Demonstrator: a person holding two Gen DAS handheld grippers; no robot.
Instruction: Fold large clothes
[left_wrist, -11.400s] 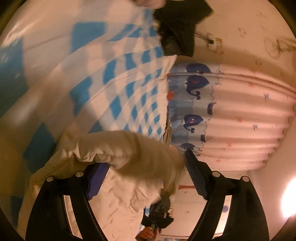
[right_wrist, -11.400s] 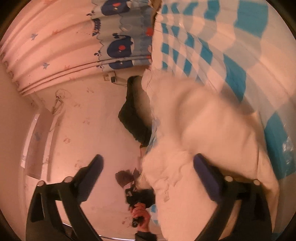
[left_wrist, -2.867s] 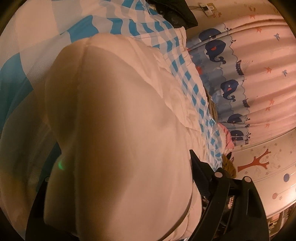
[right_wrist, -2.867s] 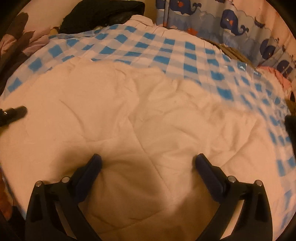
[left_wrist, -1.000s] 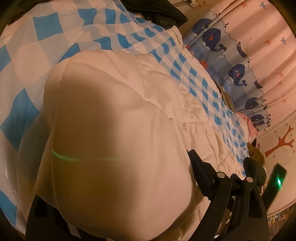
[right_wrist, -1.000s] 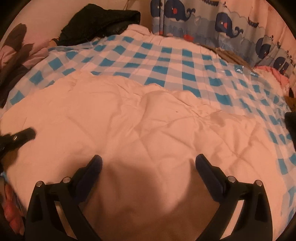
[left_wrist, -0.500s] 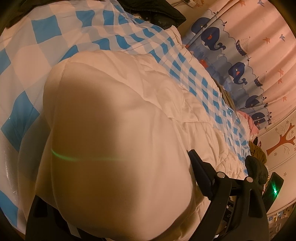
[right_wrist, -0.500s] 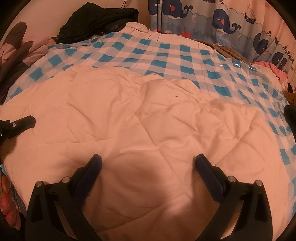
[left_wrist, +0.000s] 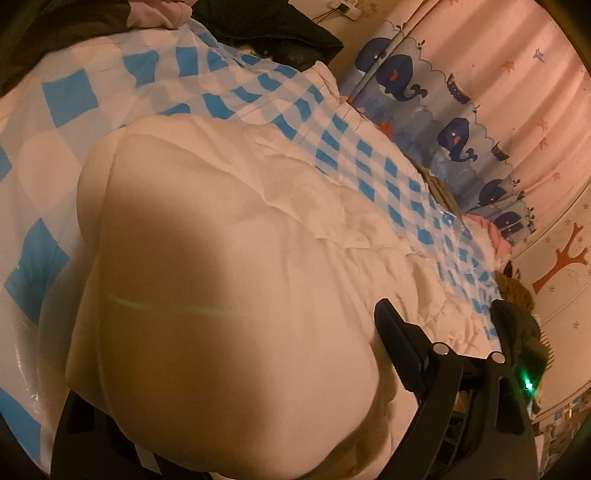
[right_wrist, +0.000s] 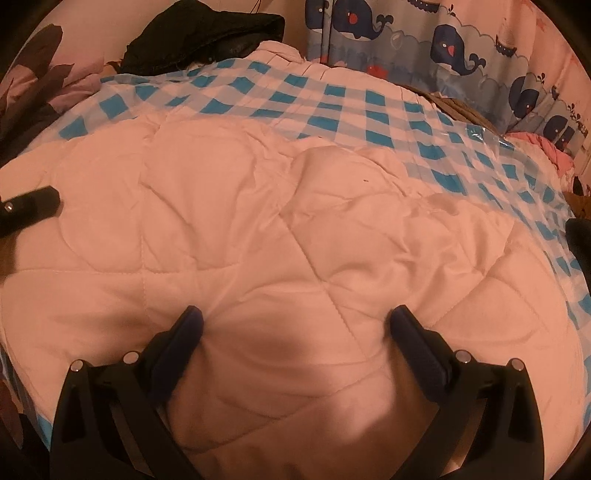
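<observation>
A large cream quilted garment (right_wrist: 258, 229) lies spread on a blue-and-white checked bedcover (right_wrist: 332, 99). My right gripper (right_wrist: 293, 325) is open, its fingertips (right_wrist: 190, 319) pressing down on the near part of the padded cloth. In the left wrist view the same cream garment (left_wrist: 229, 280) bulges up close to the camera and hides the left finger. Only the right finger (left_wrist: 397, 339) of my left gripper (left_wrist: 240, 369) shows. The jaws stand wide, with the cloth bulk between them. The left gripper's tip also shows at the left edge of the right wrist view (right_wrist: 31, 208).
A dark garment (right_wrist: 207, 33) lies at the bed's far end. A whale-print curtain (right_wrist: 461, 40) hangs along the far side. Pink clothes (right_wrist: 543, 144) and a brown item (left_wrist: 515, 291) lie by the bed's edge. A green light glows on a device (left_wrist: 528, 384).
The right gripper has lowered onto the cream garment, so its fingertips now dent the cloth. The left gripper has shifted slightly and still has the bulging cloth in front of it.
</observation>
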